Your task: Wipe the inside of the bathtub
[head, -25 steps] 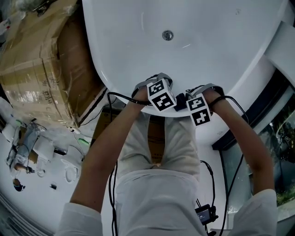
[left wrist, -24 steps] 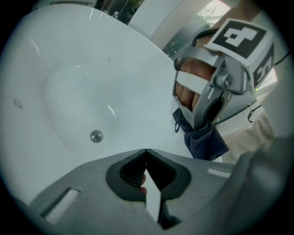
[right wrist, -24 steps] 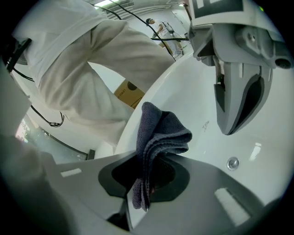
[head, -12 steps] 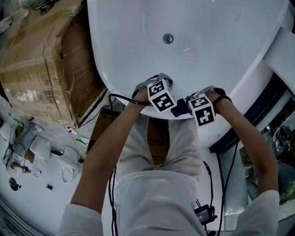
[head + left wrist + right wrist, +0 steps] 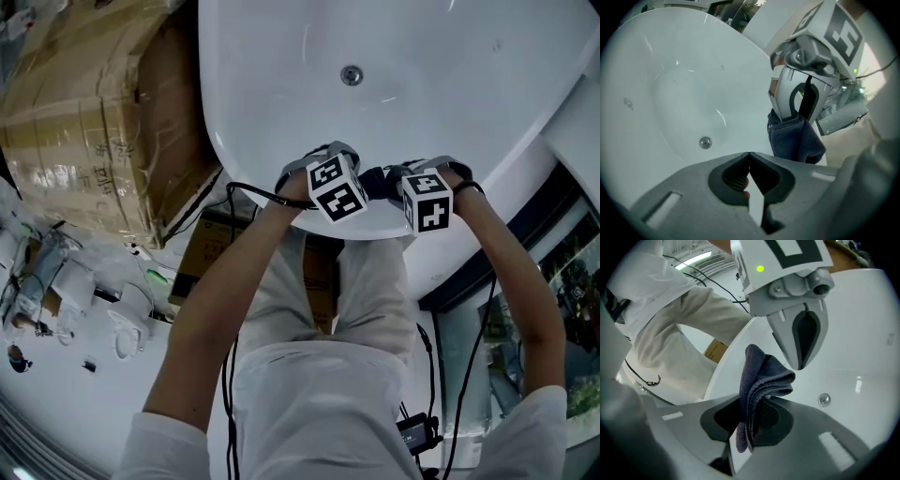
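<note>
The white bathtub (image 5: 450, 84) fills the top of the head view, its drain (image 5: 352, 75) near the middle of the floor. Both grippers hover side by side over the tub's near rim (image 5: 366, 230). My right gripper (image 5: 751, 401) is shut on a folded dark blue cloth (image 5: 761, 376), which hangs out past the jaws; the cloth (image 5: 375, 180) also shows between the two marker cubes. My left gripper (image 5: 749, 154) is shut with nothing in it, its jaws meeting tip to tip. It points at the tub floor and drain (image 5: 705, 142), close left of the right gripper (image 5: 806, 89).
A large plastic-wrapped cardboard box (image 5: 94, 122) stands tight against the tub's left side. A smaller box (image 5: 211, 253) and cables lie under the near rim. A dark-framed glass panel (image 5: 525, 253) runs along the right. The person's legs stand against the rim.
The right gripper with the cloth has moved forward, level with the left gripper over the rim. The left gripper has hardly shifted.
</note>
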Demonstrator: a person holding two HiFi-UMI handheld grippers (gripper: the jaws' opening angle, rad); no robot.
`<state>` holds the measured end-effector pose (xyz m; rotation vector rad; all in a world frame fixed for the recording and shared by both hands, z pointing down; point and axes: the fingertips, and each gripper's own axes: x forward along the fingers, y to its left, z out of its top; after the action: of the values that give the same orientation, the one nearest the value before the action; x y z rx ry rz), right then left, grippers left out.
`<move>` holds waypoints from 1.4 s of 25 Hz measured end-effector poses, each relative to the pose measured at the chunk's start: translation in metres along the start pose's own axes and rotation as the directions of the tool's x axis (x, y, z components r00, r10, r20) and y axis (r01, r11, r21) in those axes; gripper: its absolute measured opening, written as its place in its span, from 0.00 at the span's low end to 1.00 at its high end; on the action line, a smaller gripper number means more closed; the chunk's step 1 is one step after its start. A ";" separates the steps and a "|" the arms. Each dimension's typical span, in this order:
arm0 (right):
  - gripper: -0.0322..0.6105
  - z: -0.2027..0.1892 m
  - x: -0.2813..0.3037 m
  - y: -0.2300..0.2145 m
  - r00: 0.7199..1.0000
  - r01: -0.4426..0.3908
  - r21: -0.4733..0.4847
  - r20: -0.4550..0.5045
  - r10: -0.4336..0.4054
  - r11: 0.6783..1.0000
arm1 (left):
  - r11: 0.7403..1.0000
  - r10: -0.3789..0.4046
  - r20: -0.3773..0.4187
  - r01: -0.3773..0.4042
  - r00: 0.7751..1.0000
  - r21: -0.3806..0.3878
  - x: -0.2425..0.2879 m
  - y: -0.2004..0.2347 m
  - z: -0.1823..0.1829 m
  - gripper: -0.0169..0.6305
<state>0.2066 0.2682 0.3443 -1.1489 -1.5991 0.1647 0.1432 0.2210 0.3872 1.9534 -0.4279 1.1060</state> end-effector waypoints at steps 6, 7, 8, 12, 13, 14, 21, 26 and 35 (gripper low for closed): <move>0.13 0.012 -0.034 -0.008 0.988 0.124 0.082 0.082 -0.130 0.989 | 0.999 0.023 0.005 -0.023 1.000 0.029 -0.028 0.003 0.016 0.03; 0.13 0.015 -0.041 -0.010 0.982 0.151 0.099 0.096 -0.160 0.984 | 0.999 0.032 0.008 -0.032 0.999 0.036 -0.035 0.005 0.019 0.03; 0.13 0.018 -0.047 -0.013 0.975 0.183 0.117 0.110 -0.195 0.976 | 0.998 0.044 0.009 -0.044 0.999 0.045 -0.043 0.008 0.022 0.03; 0.13 0.028 -0.077 -0.016 0.931 0.299 0.192 0.156 -0.330 0.935 | 0.995 0.079 0.016 -0.080 0.997 0.057 -0.075 0.007 0.034 0.03; 0.13 0.030 -0.087 -0.016 0.920 0.318 0.217 0.166 -0.356 0.923 | 0.995 0.085 0.017 -0.085 0.996 0.054 -0.084 0.005 0.037 0.03; 0.13 0.032 -0.097 -0.015 0.908 0.336 0.246 0.173 -0.382 0.909 | 0.995 0.088 0.021 -0.089 0.996 0.051 -0.094 0.004 0.041 0.03; 0.13 0.034 -0.181 0.015 0.783 0.441 0.485 0.203 -0.588 0.755 | 0.994 0.078 0.099 -0.085 0.992 0.066 -0.175 -0.038 0.085 0.03; 0.13 0.037 -0.224 0.048 0.734 0.472 0.544 0.192 -0.651 0.693 | 0.994 0.074 0.188 -0.089 0.979 0.071 -0.220 -0.067 0.127 0.03; 0.13 0.069 -0.253 0.087 0.662 0.515 0.580 0.198 -0.723 0.631 | 0.986 0.092 0.256 -0.124 0.962 0.112 -0.262 -0.103 0.148 0.03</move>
<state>0.1816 0.1587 0.0920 -0.0930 -2.1034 0.3302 0.1434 0.1387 0.0801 2.2157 -0.6195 0.9772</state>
